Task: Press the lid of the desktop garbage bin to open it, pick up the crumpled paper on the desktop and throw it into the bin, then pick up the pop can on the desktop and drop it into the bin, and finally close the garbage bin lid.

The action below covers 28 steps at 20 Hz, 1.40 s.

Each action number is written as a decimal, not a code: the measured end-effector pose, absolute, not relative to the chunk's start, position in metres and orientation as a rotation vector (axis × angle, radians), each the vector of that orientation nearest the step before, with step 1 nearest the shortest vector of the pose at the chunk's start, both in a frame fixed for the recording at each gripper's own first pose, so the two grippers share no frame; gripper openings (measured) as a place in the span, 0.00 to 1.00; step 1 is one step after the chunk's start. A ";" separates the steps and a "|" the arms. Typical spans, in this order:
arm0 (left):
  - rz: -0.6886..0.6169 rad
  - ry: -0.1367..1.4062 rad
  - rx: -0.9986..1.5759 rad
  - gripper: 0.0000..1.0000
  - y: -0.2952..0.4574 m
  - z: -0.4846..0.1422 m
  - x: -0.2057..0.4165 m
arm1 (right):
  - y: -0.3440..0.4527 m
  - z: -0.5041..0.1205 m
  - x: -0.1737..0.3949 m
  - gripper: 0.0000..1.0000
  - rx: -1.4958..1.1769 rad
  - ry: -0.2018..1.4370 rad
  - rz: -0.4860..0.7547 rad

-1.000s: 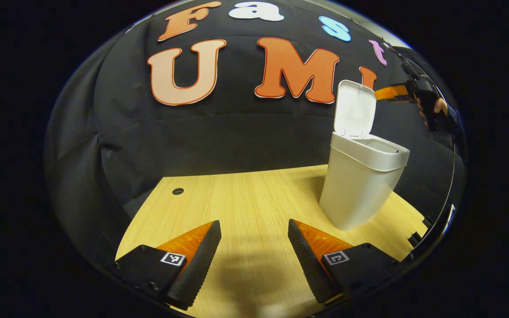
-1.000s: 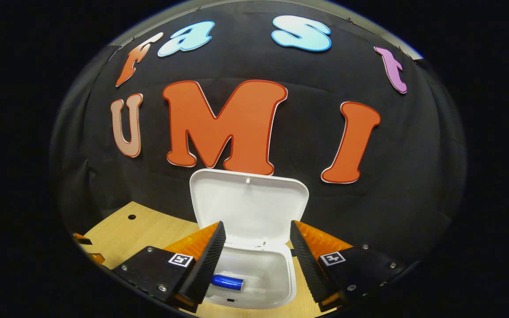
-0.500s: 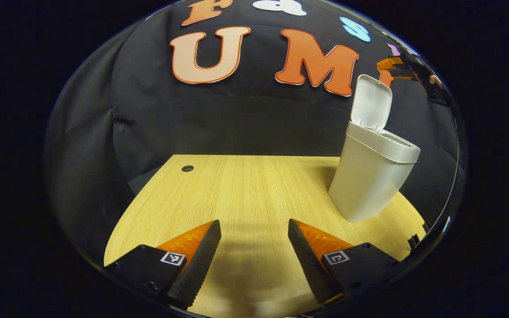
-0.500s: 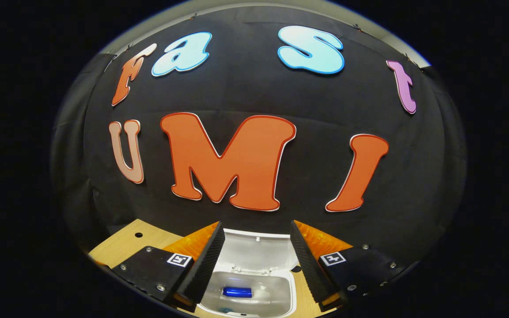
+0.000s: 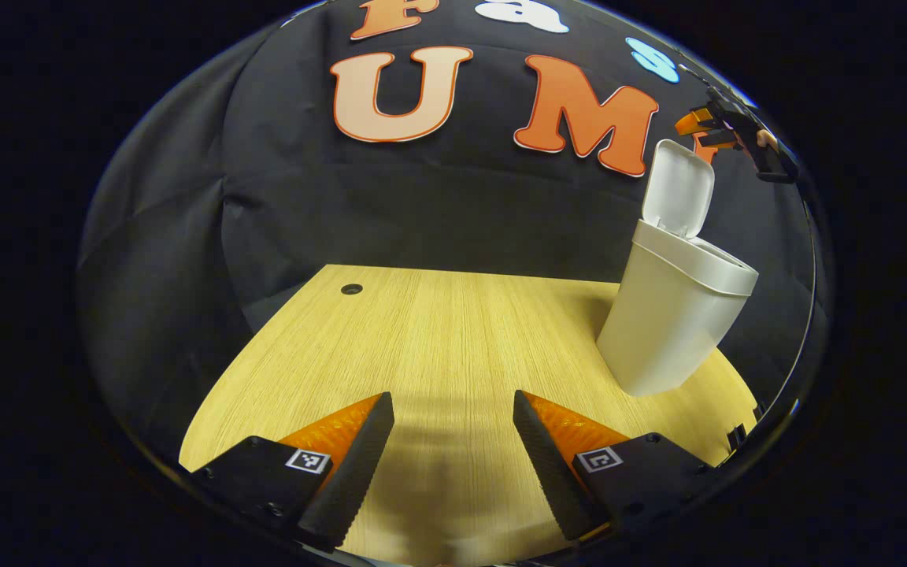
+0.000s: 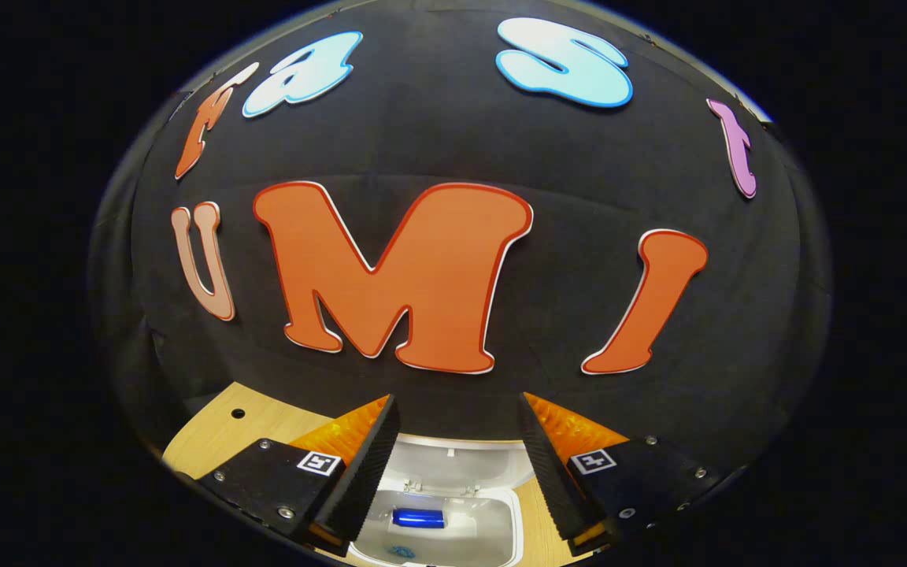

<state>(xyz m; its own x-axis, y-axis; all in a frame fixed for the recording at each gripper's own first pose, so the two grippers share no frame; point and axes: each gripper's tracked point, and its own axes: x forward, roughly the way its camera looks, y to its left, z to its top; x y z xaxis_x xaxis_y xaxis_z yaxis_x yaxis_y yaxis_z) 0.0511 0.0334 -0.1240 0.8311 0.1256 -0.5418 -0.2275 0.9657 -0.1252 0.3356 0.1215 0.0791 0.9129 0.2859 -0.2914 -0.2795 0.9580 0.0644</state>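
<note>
Garbage bin (image 5: 674,323) stands at the tabletop's (image 5: 438,346) right side in the left gripper view, lid (image 5: 678,189) flipped up; left gripper (image 5: 453,441) spread wide, nothing in it. Right gripper view: right gripper (image 6: 457,457) also gaping above the bin, blue pop can (image 6: 418,517) lying inside. That lid looks like thin, light plastic on a hinge, so I'd nudge its top edge down gently.
</note>
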 end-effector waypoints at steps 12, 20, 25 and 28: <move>0.188 0.602 -0.218 0.98 0.039 -0.135 0.046 | 0.132 0.031 0.335 0.88 0.074 0.508 0.298; 0.134 0.620 -0.208 0.98 0.031 -0.142 0.054 | 0.137 -0.023 0.269 0.87 0.077 0.601 0.311; 0.097 0.628 -0.187 0.98 0.024 -0.138 0.062 | 0.133 -0.055 0.239 0.87 0.086 0.655 0.308; 0.079 0.638 -0.168 0.98 0.022 -0.141 0.059 | 0.132 -0.069 0.227 0.87 0.086 0.675 0.305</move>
